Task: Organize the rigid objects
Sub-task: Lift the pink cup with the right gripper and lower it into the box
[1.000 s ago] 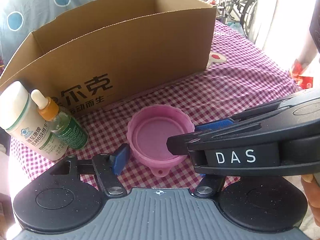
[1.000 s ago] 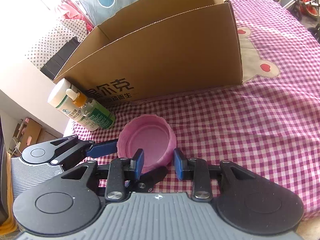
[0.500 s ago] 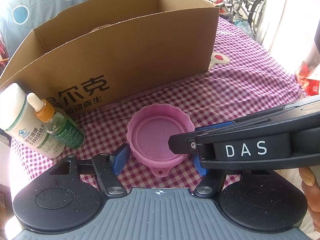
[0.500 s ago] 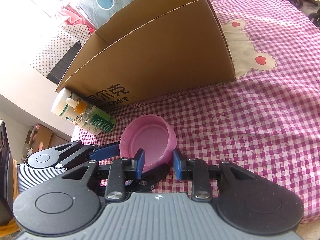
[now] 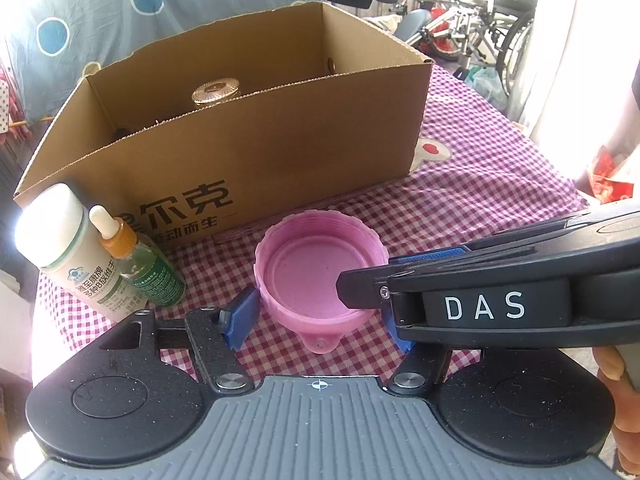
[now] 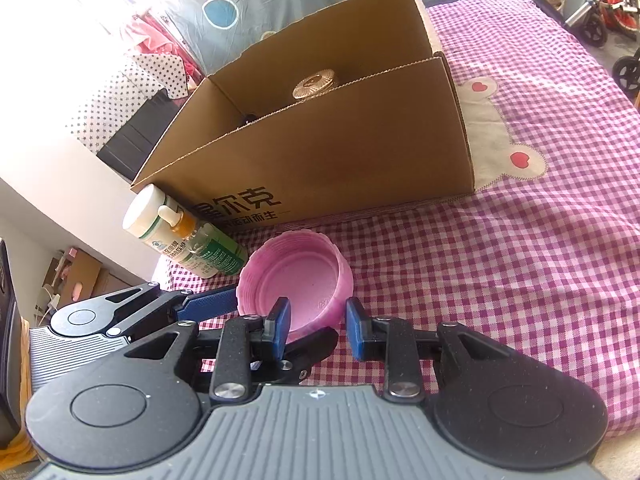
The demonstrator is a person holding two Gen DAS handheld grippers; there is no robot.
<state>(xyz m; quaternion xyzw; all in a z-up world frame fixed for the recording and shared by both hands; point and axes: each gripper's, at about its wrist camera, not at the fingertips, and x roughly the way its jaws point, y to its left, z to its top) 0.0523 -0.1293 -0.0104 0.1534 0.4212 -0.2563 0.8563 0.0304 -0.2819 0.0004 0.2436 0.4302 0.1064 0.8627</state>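
A pink collapsible cup (image 5: pixel 312 276) (image 6: pixel 304 276) sits open side up on the checked cloth, in front of a cardboard box (image 5: pixel 280 160) (image 6: pixel 340 160). My left gripper (image 5: pixel 320 324) is shut on the cup, one blue pad against each side. My right gripper (image 6: pixel 318 322) reaches in from the right and stands open. It straddles the cup's near wall, with one finger inside and one outside. A white bottle (image 5: pixel 68 248) and a green dropper bottle (image 5: pixel 136 264) stand to the left, against the box.
A gold ribbed lid (image 5: pixel 216 92) (image 6: pixel 314 84) shows inside the box. The pink checked cloth (image 6: pixel 500 280) stretches away to the right. The table's edge runs just left of the bottles. Wheelchairs and bikes (image 5: pixel 480 20) stand behind; a hand's fingers (image 5: pixel 612 364) are at the lower right.
Both views now look over the box's front wall, so the gold lid inside has come into sight. The cup stays between the same fingers and both jaws keep their width.
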